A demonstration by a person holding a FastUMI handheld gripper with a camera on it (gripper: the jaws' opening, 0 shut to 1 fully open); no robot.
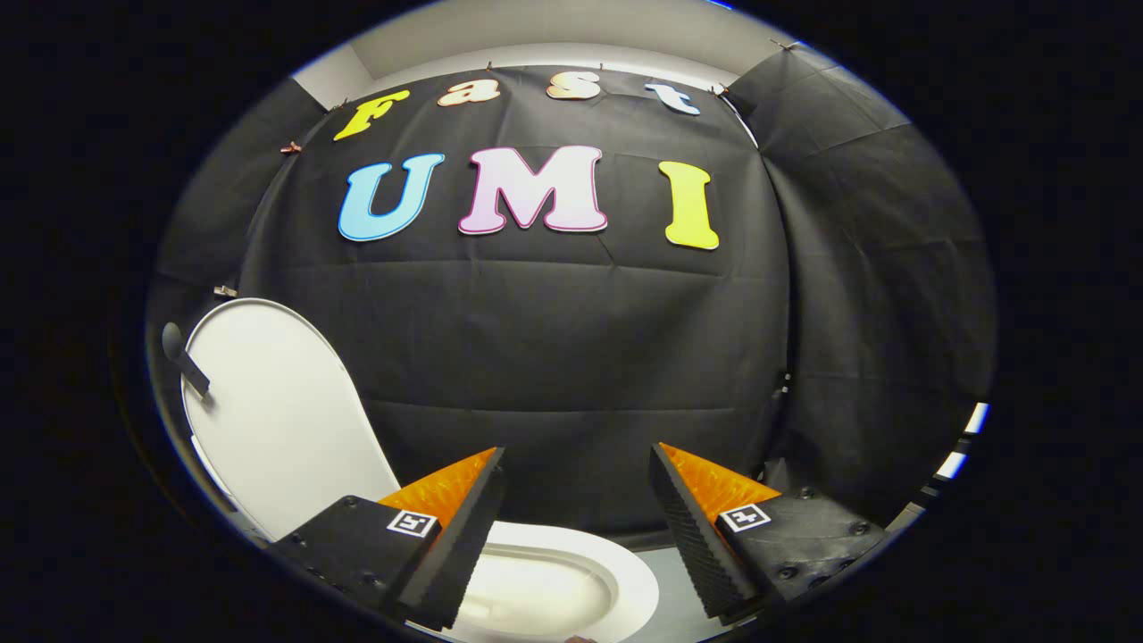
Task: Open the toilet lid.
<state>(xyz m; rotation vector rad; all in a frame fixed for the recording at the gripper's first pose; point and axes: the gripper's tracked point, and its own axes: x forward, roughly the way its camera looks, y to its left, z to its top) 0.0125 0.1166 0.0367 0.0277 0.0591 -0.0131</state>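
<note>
The white toilet lid (277,411) stands raised, upright and leaning back, to the left of my fingers. A small dark handle (183,357) sticks out from its far left edge. Below and between the fingers lies the white toilet seat ring (625,572) with the bowl (536,594) open inside it. My gripper (576,464) hovers above the bowl, its fingers spread wide apart with nothing between them and touching neither lid nor seat.
Black cloth walls (571,339) close the booth behind and to the right of the toilet. A strip of pale floor (665,572) shows beside the seat, under the right finger.
</note>
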